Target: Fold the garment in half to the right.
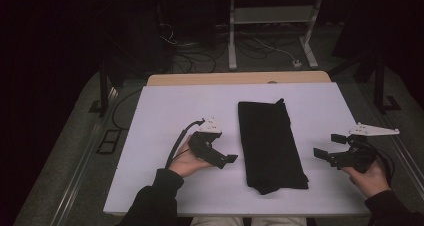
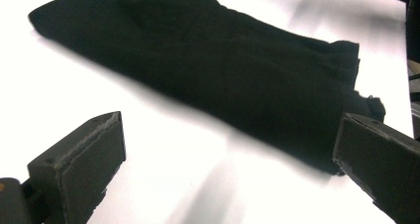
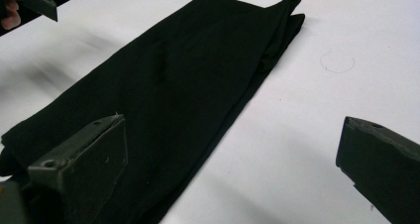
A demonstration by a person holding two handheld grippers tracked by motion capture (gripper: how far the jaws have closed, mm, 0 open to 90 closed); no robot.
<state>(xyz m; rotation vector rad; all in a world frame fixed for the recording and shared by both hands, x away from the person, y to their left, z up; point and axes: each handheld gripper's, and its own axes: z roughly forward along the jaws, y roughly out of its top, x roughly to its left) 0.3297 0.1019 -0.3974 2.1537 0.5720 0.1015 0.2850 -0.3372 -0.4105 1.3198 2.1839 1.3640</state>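
While both hands hover low over the white rectangular surface [image 1: 150, 136], the left tongs [image 1: 231, 158] gape wide with nothing between the jaws, just beside the cloth's left edge. The right tongs [image 1: 327, 146] are spread wide too, holding nothing, a little off its right edge. Between them lies one long, folded black fabric cloth [image 1: 270, 143], flat, running away toward the far edge. No readable writing anywhere.

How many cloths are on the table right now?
1. A folded black cloth lies lengthwise on the white table, between the left gripper and right gripper, touching neither. Folded layers could hide another.
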